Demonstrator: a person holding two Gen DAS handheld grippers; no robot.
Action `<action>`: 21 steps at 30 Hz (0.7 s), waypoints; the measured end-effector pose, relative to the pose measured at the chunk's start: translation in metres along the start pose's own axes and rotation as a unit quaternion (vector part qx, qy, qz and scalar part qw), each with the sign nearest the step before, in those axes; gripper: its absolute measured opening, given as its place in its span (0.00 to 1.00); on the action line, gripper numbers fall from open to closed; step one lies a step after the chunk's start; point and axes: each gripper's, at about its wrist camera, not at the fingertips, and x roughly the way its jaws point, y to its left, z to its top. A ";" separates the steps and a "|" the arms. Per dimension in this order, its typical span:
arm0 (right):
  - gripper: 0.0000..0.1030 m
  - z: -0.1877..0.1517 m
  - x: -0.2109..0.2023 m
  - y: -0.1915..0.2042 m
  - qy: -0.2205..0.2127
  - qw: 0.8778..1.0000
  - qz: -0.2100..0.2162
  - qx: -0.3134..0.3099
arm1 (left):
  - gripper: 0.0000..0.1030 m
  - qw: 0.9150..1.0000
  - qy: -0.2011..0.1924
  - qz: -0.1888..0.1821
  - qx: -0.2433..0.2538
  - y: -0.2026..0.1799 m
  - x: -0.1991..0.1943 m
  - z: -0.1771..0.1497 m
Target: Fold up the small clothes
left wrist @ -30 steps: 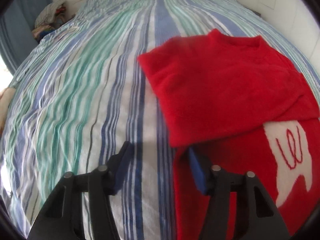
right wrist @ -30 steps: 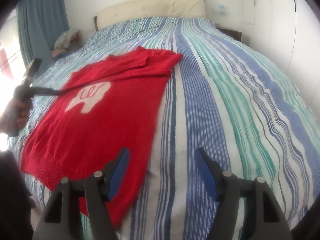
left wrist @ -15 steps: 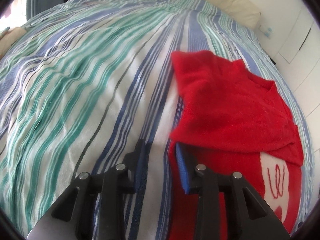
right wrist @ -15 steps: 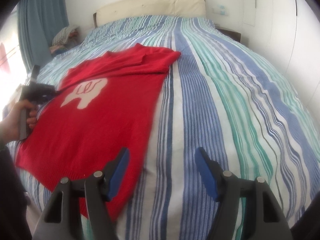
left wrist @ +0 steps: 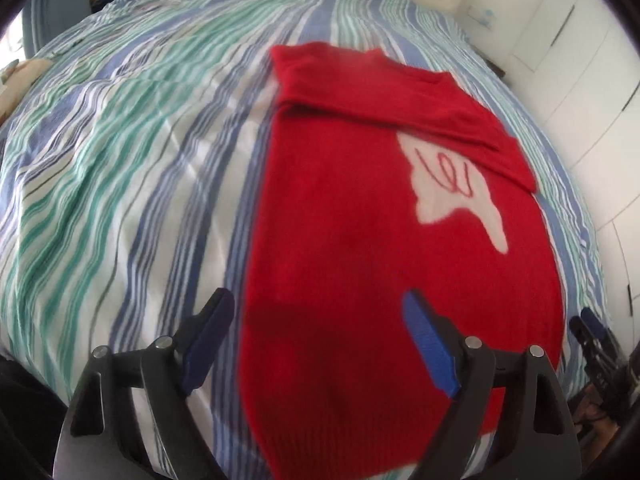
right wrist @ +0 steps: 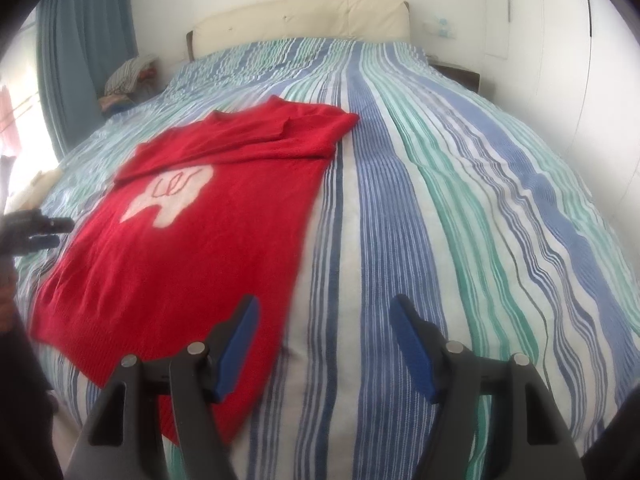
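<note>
A red knit sweater point(left wrist: 360, 264) with a white elephant patch point(left wrist: 452, 188) lies flat on the striped bed, sleeves folded across its upper part. It also shows in the right wrist view point(right wrist: 192, 240). My left gripper point(left wrist: 316, 332) is open and empty, above the sweater's hem at its left edge. My right gripper point(right wrist: 324, 340) is open and empty, above the sweater's right hem edge; its left finger is over the red fabric. The right gripper shows at the edge of the left wrist view point(left wrist: 592, 332), and the left gripper shows at the left of the right wrist view point(right wrist: 36, 228).
The bed cover point(right wrist: 460, 200) has blue, green and white stripes. A cream headboard point(right wrist: 304, 16) stands at the far end. A pile of clothes point(right wrist: 128, 72) sits by the blue curtain point(right wrist: 80, 60). White cupboard doors point(left wrist: 580, 60) run along the right side.
My left gripper has drawn back from the folded sleeve area to the sweater's hem and opened wide. My right gripper has stayed open and has barely moved.
</note>
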 end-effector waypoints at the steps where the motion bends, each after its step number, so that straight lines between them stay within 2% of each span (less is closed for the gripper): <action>1: 0.65 0.000 0.000 0.002 0.001 1.000 0.001 -0.005 | 0.86 1.000 0.010 0.002 0.014 -0.009 0.002 -0.010; 2: 0.65 -0.001 0.001 0.005 0.003 1.000 0.002 -0.010 | 0.86 0.999 0.016 0.010 0.032 -0.017 0.005 -0.018; 5: 0.65 -0.003 0.002 0.010 0.008 1.000 0.005 -0.019 | 0.91 0.992 0.010 0.069 0.103 -0.040 0.013 -0.039; 7: 0.65 -0.004 0.005 0.013 0.017 0.999 0.011 -0.025 | 0.93 0.990 0.004 0.085 0.113 -0.044 0.015 -0.041; 11: 0.65 -0.006 0.008 0.015 0.027 0.999 0.014 -0.029 | 0.95 0.992 0.003 0.079 0.102 -0.040 0.016 -0.039; 15: 0.65 -0.002 -0.005 0.026 0.000 0.998 0.018 -0.055 | 0.96 0.991 -0.005 0.083 0.102 -0.039 0.019 -0.041; 17: 0.68 -0.003 -0.006 0.037 -0.002 0.997 0.028 -0.073 | 0.96 0.990 -0.011 0.090 0.107 -0.042 0.020 -0.046; 19: 0.69 -0.008 0.000 0.047 0.012 0.995 0.039 -0.090 | 0.96 0.989 -0.018 0.096 0.110 -0.042 0.021 -0.048; 21: 0.69 -0.014 0.014 0.053 0.045 0.993 0.042 -0.099 | 0.97 0.989 -0.022 0.097 0.110 -0.042 0.022 -0.049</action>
